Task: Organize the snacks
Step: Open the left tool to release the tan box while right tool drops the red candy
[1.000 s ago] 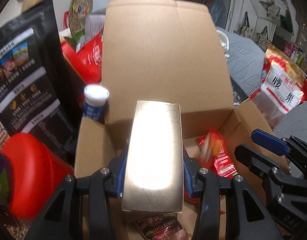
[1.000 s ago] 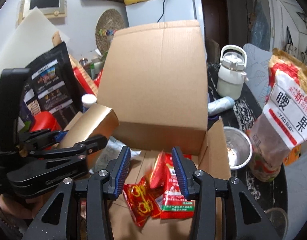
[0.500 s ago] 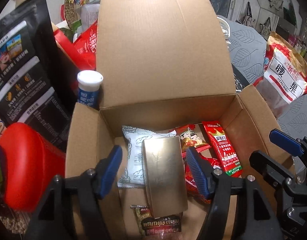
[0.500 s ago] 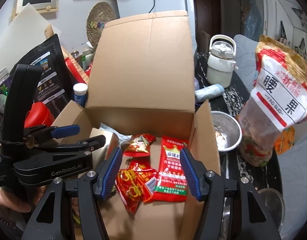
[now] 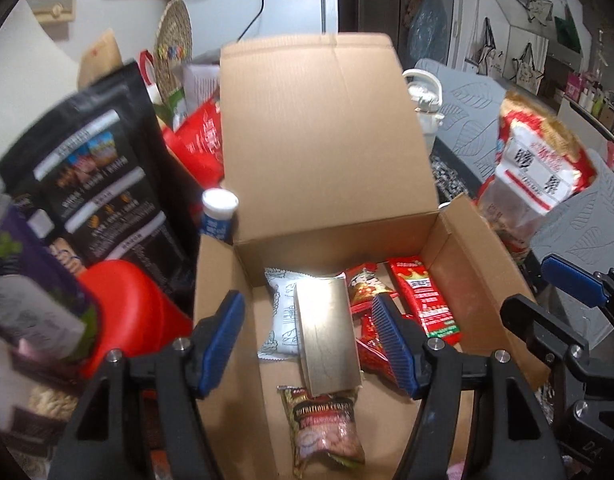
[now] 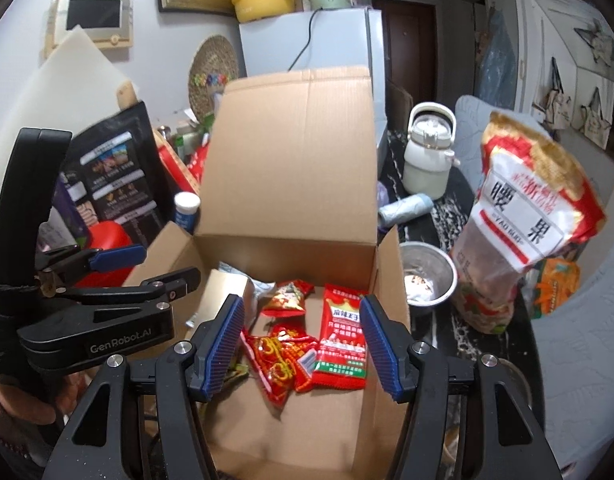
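Note:
An open cardboard box (image 5: 463,280) (image 6: 387,272) holds several snacks. A shiny gold box (image 5: 327,336) (image 6: 223,296) lies inside it on a white packet (image 5: 281,316). Red snack packets (image 5: 423,300) (image 6: 343,332) lie to its right, and a brown cereal packet (image 5: 327,424) lies nearer me. My left gripper (image 5: 307,344) hangs open and empty above the gold box. My right gripper (image 6: 303,348) hangs open and empty above the red packets.
Left of the box stand a black snack bag (image 5: 95,184), a red container (image 5: 127,312) and a blue-and-white tube (image 5: 217,216). To the right are a large cashew bag (image 6: 523,220), a steel bowl (image 6: 427,280) and a white kettle (image 6: 429,152).
My left gripper opened and let the gold box go into the cardboard box, then rose. My right gripper opened wider and drew back a little above the red packets.

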Available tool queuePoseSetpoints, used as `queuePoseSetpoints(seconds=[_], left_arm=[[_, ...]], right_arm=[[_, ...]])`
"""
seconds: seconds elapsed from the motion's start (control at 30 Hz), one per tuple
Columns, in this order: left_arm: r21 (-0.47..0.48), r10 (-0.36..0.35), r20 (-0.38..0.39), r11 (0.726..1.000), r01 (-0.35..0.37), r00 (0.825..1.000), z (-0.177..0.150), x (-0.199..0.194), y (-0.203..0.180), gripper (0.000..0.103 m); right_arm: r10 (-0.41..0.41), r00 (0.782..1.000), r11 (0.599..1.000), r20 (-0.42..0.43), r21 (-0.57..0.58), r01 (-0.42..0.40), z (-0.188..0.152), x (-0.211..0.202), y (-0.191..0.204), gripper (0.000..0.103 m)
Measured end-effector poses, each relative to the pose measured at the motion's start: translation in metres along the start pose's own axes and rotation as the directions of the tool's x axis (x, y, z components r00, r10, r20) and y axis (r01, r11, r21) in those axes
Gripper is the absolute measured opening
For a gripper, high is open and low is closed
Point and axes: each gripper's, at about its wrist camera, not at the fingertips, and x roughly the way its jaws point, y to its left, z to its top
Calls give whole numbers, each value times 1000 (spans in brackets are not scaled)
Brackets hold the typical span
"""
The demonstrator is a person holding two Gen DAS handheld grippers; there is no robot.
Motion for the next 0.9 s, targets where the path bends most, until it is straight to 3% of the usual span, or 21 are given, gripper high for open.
queuePoseSetpoints(seconds=[0.37, 0.9], left_arm=[[7, -3, 100, 1000, 2, 995, -10, -71, -4, 66], [37, -8, 192, 999, 1, 981, -61, -155, -6, 66]], right_arm=[[-3, 997, 1000, 79, -10, 4, -7, -64, 18, 60], [-14, 988, 1000, 152, -21, 18, -46, -141, 50, 64]])
